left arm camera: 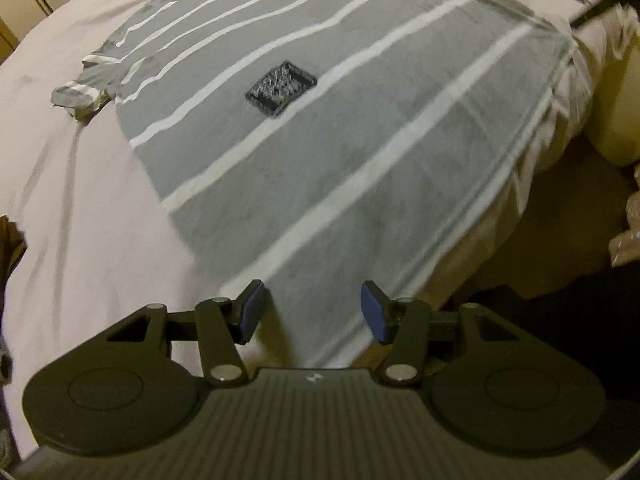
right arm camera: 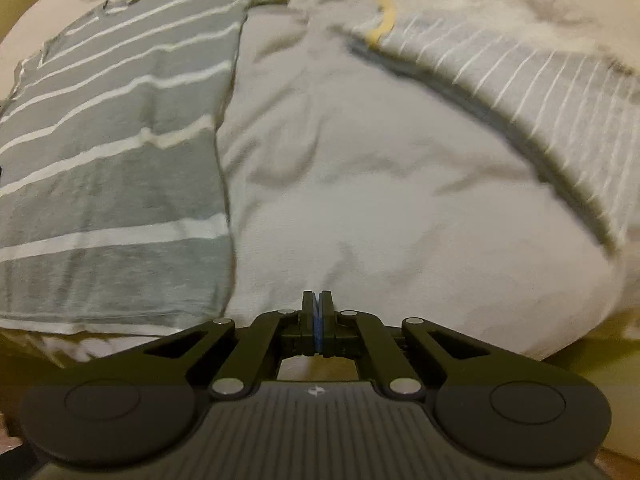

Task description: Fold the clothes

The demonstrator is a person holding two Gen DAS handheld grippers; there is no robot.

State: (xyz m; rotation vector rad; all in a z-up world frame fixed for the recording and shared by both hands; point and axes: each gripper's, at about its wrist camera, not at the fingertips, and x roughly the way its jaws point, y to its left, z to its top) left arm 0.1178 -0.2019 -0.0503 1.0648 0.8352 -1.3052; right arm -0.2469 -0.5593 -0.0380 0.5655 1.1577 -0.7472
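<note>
A grey T-shirt with white stripes (left arm camera: 340, 140) lies spread flat on the bed, a dark square print (left arm camera: 281, 88) at its middle and one sleeve (left arm camera: 80, 94) crumpled at the left. My left gripper (left arm camera: 312, 312) hovers above the shirt's near hem, open, its blue pads apart with nothing between them. In the right wrist view the same shirt (right arm camera: 112, 168) fills the left side. My right gripper (right arm camera: 319, 312) is shut, pads pressed together on nothing, above bare sheet just right of the shirt's edge.
The bed has a pale sheet (right arm camera: 360, 200) with wrinkles. A second garment with thin white stripes and a yellow patch (right arm camera: 500, 68) lies bunched at the upper right. The bed's edge (left arm camera: 532, 184) drops off to the right into a dark floor. A dark strap (left arm camera: 600, 8) crosses the far corner.
</note>
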